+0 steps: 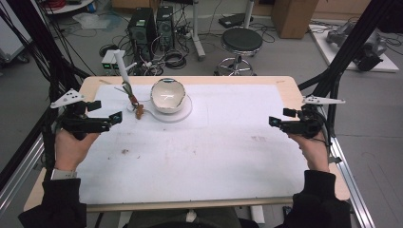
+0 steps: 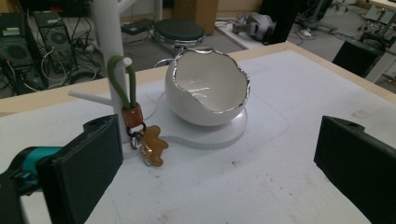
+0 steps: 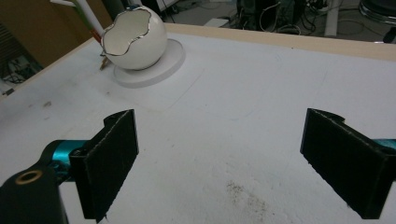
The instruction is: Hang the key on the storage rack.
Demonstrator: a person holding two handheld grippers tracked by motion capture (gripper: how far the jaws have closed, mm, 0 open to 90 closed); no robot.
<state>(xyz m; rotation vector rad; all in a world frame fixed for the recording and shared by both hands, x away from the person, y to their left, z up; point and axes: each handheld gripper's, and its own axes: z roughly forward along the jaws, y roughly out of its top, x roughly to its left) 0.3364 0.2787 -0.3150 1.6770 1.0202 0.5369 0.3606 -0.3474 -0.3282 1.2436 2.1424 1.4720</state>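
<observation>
A white egg-shaped bowl (image 1: 167, 95) with a jagged silver rim sat on a round white base (image 1: 183, 113) near the far edge of the worktop (image 1: 228, 142), left of its middle. Just beside it, toward the far left corner, rose a white stand (image 2: 108, 42) with short pegs; a green loop (image 2: 122, 81) hung from one peg and carried a brown tag and an amber gingerbread-man charm (image 2: 155, 148) (the charm rested on the white sheet). The left gripper (image 1: 102, 118) hovered at the left edge, its fingers (image 2: 81, 170) spread wide and holding nothing. The right gripper (image 1: 280, 122) hovered at the right edge, well apart from the bowl, its fingers (image 3: 112, 161) likewise spread and empty.
</observation>
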